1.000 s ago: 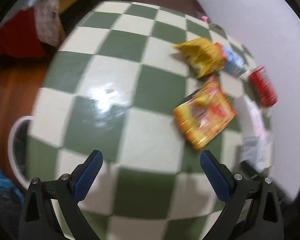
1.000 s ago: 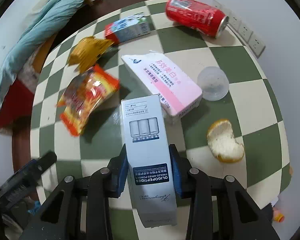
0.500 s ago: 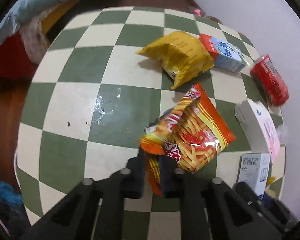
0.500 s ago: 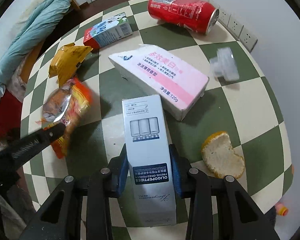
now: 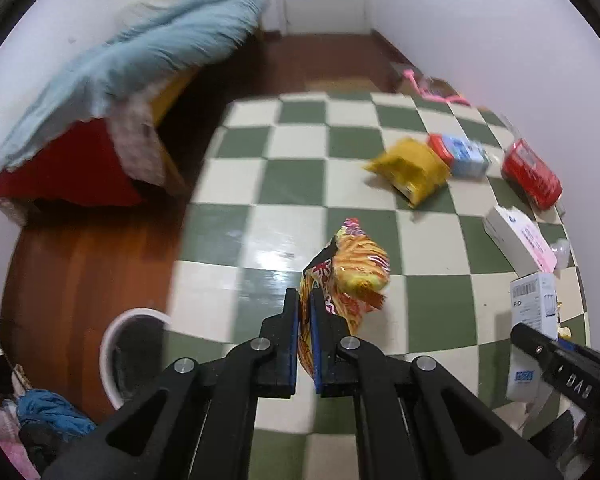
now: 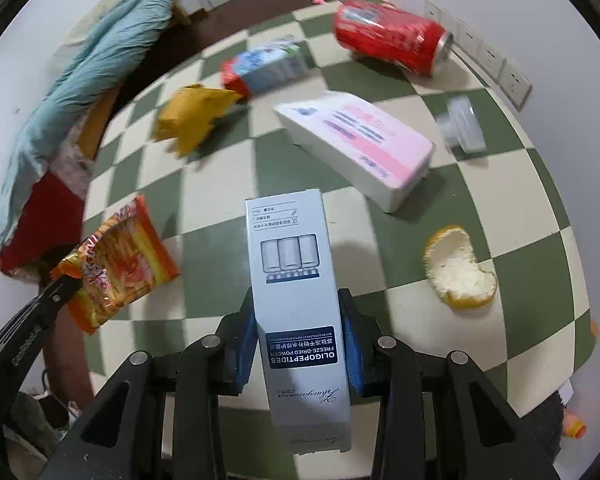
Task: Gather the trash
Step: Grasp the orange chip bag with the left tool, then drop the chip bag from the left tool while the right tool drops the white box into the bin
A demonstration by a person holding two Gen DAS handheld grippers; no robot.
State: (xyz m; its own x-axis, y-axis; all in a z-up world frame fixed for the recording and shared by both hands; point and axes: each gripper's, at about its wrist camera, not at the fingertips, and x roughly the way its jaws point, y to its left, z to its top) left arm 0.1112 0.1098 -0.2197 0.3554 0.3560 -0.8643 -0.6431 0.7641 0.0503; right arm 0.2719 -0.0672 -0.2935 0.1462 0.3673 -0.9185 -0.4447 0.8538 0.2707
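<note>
- Left wrist view: left gripper [image 5: 305, 322] clenched on the orange snack bag [image 5: 350, 276], lifted off the checkered mat [image 5: 292, 192]; white bin [image 5: 110, 344] lies lower left, nearest this hand
- Right wrist view: right gripper [image 6: 300, 340] clamps the white box [image 6: 296, 300], long axis pointing forward; bin unseen

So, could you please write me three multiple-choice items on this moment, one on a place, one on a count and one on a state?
1. Where does the orange peel lie?
A. on the checked tabletop, apart from the boxes
B. inside the white bin
C. on top of the red can

2. How many drink cans are in view?
A. one
B. two
C. three

3. What are the left tongs doing?
A. standing open over bare table
B. shut on the orange snack bag
C. shut on the yellow bag

Key: 1 A, the peel rests alone on the tabletop squares; 2 A, only the red can shows; 3 B, the bag's edge is pinched between the closed blue pads.
</note>
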